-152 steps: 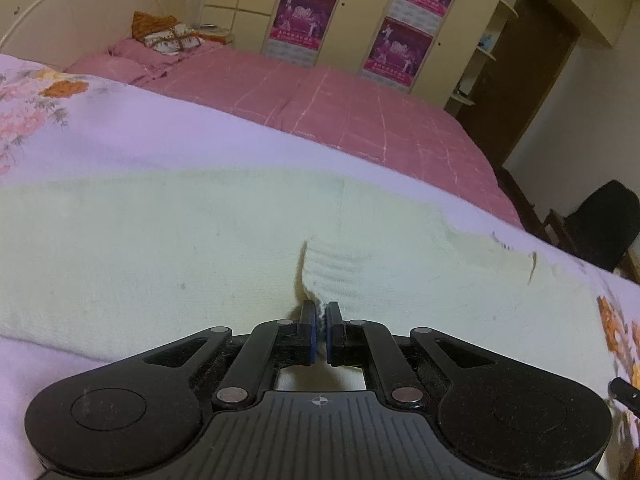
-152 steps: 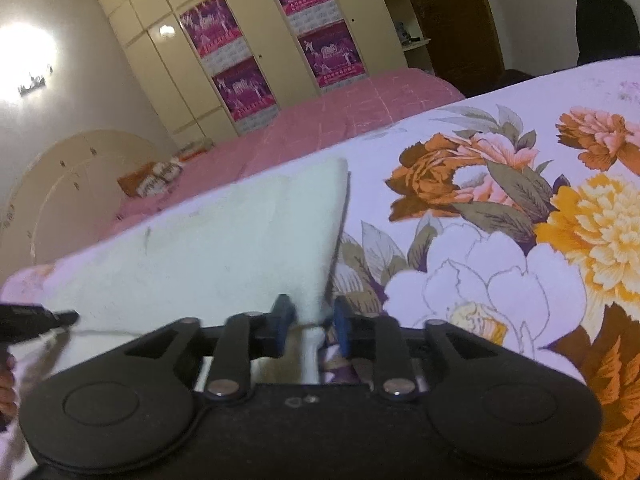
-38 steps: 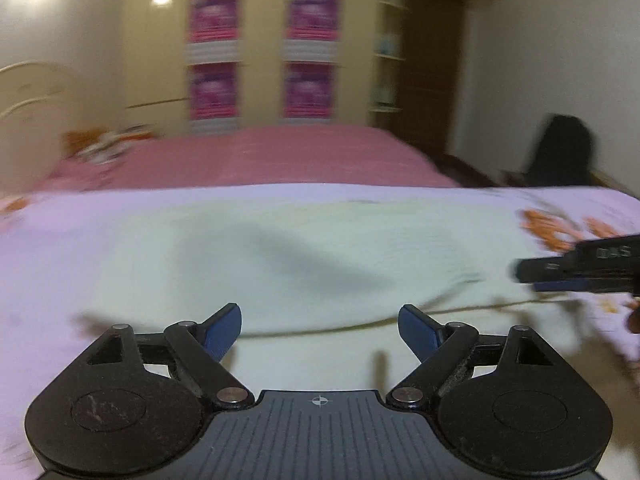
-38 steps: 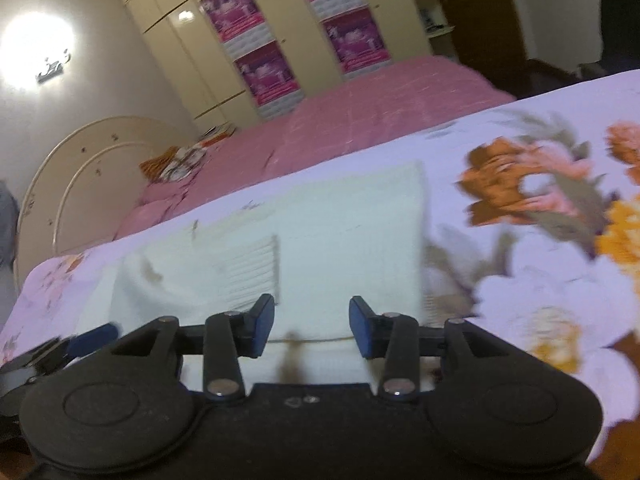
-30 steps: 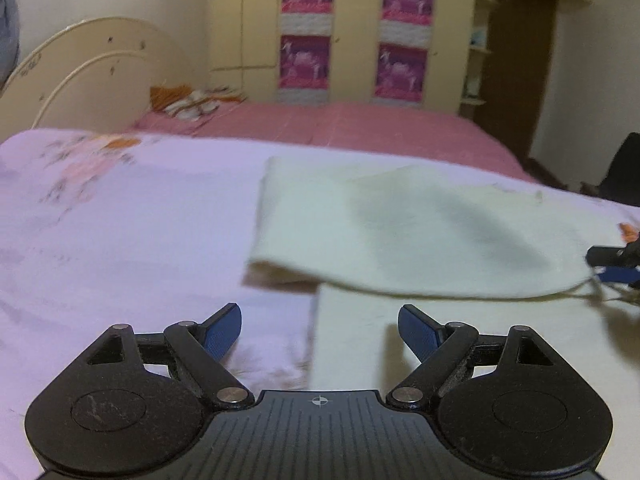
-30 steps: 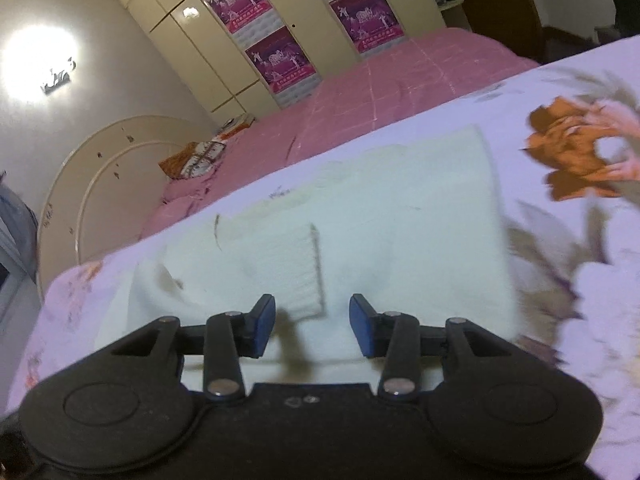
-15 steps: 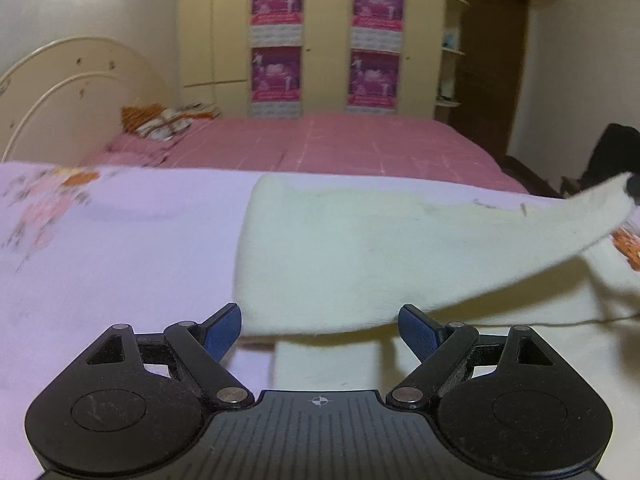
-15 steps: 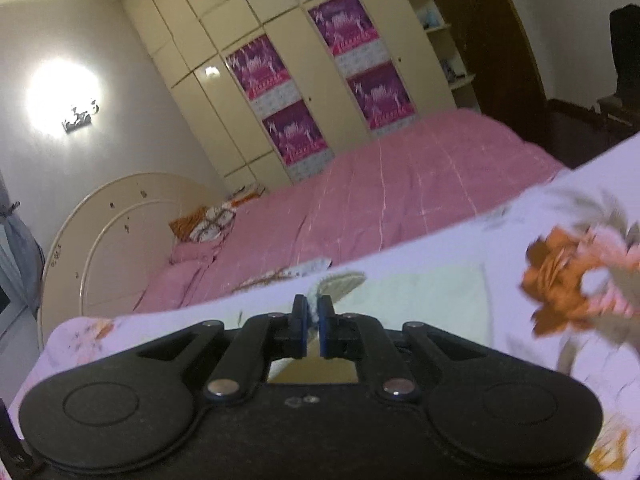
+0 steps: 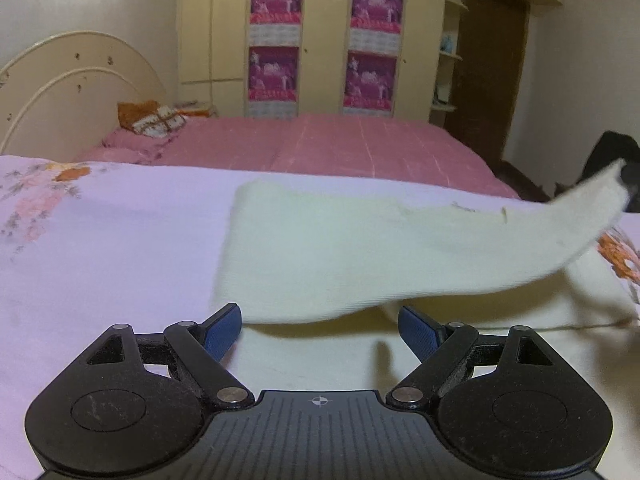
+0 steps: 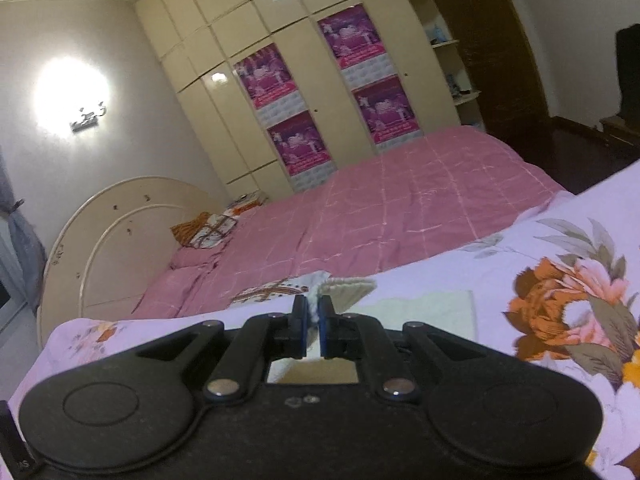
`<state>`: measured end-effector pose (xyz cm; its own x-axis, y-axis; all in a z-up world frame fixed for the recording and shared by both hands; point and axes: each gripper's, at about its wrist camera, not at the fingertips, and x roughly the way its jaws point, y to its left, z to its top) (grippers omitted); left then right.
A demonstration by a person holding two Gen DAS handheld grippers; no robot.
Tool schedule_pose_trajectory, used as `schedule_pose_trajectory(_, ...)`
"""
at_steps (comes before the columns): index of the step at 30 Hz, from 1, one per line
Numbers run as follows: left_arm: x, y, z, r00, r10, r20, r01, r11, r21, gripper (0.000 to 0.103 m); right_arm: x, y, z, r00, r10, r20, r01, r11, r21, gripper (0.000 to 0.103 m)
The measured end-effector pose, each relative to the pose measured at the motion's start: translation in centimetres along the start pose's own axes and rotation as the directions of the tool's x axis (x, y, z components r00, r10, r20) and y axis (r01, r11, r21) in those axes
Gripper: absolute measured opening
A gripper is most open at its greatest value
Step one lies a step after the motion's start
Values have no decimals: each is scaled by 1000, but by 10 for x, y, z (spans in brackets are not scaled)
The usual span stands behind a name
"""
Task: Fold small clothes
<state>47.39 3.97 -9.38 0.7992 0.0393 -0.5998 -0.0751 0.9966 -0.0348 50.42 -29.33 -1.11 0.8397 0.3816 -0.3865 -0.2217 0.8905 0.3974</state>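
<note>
A cream knitted garment (image 9: 360, 248) lies across the floral lilac bedspread (image 9: 100, 248). Its right end rises off the bed toward the upper right, where my right gripper's dark tip (image 9: 628, 184) holds it. In the right wrist view my right gripper (image 10: 314, 316) is shut on the garment's ribbed edge (image 10: 344, 284), lifted above the bed, and a flat part of the garment (image 10: 432, 304) lies beyond. My left gripper (image 9: 320, 328) stands open just in front of the garment's raised near edge, with nothing between its blue pads (image 9: 222, 330).
A second bed with a pink checked cover (image 9: 340, 144) and pillows (image 9: 156, 120) lies beyond. A cream headboard (image 9: 60, 80) is at the left, wardrobes with pink posters (image 9: 324, 40) at the back, a dark door (image 9: 492, 72) and a black chair (image 9: 608, 156) at the right.
My right gripper closed on the garment's edge and lifted it, so the garment's right end now hangs in the air. My left gripper stayed open and slid left along the garment.
</note>
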Motion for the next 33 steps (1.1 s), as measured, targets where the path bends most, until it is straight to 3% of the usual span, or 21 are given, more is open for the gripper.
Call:
schedule_pose_trajectory(3,-8,-19,0,1000,-27,-9,27,999,24,86,0,11,2,1000,26,9,-26,999,-18,7)
schedule_pose_trajectory(6,3,-35,0,999,25,-41,-22,998,64,86,-2,15,6,999,43,20,-43,999,-27,7)
schedule_pose_trajectory(8,16,-34,5,997,54,-57,-53,998,14,86,-4,15,9,998,52,28,-51,998,-23,7)
schedule_pose_trajectory(12,28,-27,5,977,207,-40,-209,977,-44,86,-6,13,11,998,51,27,-51,999,-11,7)
schedule_pose_trajectory(15,22,-7,0,961,275,-31,-276,950,-143,86,-10,9,12,999,41,33,-41,999,-17,7)
schedule_pose_trajectory(20,30,13,-8,967,246,-71,-255,952,-170,86,-19,-11,16,998,-9,64,9,1000,13,7)
schedule_pose_trajectory(27,28,19,-13,970,233,-63,-239,962,-129,86,-2,-47,-13,990,-121,-65,123,992,23,7)
schedule_pose_trajectory(33,25,32,-11,964,258,-61,-264,954,-139,86,-9,-63,-27,985,-154,-83,158,987,42,7)
